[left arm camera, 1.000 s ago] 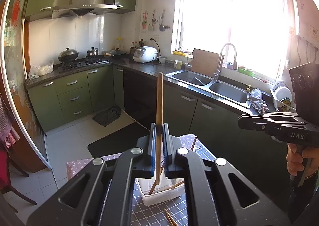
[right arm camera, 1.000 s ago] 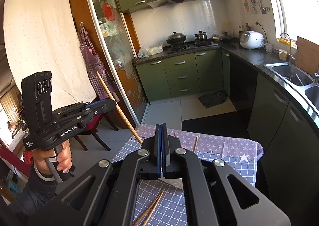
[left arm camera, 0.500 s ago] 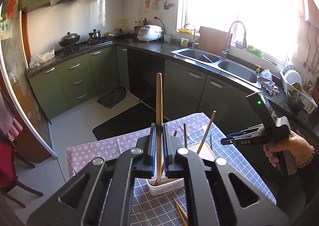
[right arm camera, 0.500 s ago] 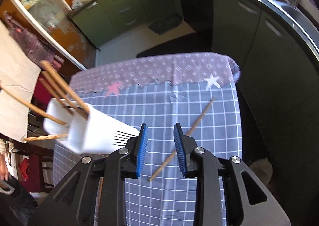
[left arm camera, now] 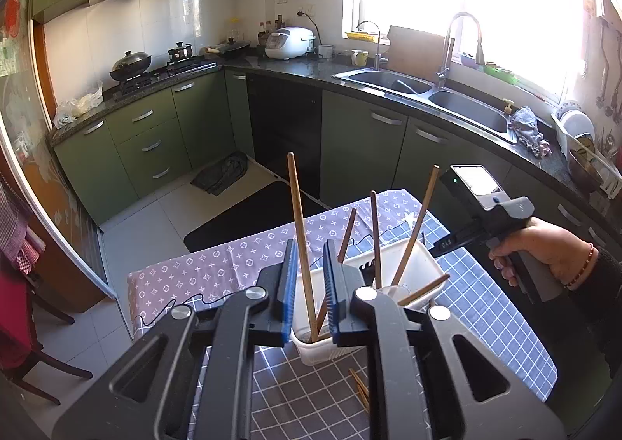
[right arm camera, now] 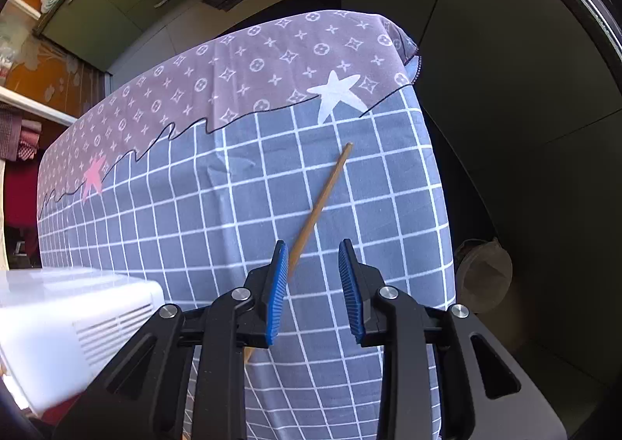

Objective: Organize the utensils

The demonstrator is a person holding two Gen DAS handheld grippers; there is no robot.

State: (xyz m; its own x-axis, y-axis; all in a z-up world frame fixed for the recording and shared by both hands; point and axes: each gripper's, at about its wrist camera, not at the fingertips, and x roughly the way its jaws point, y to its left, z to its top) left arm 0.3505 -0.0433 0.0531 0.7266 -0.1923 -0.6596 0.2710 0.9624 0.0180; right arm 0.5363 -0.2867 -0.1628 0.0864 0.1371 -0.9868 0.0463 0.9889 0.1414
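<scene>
My left gripper (left arm camera: 310,292) is open above a white utensil holder (left arm camera: 412,257) on the table. A wooden chopstick (left arm camera: 299,238) stands loose between its jaws, its lower end in the holder. Several more chopsticks (left arm camera: 416,226) lean in the holder. My right gripper (right arm camera: 313,290) is open, low over the blue checked cloth (right arm camera: 388,206). A single chopstick (right arm camera: 322,195) lies on the cloth, its near end passing under the left finger (right arm camera: 274,296). The holder's side (right arm camera: 77,319) shows at the left. In the left wrist view the right gripper (left arm camera: 486,218) is beyond the holder.
Two chopsticks (left arm camera: 359,389) lie on the cloth near the holder's front. The table's right edge (right arm camera: 439,183) drops to dark cabinets. A round bin (right arm camera: 484,276) stands on the floor beside it. Kitchen counters and a sink (left arm camera: 427,94) run behind the table.
My left gripper has opened and let go of the chopstick, which now stands in the holder. My right gripper has swung down to the chopstick lying on the cloth and opened wider.
</scene>
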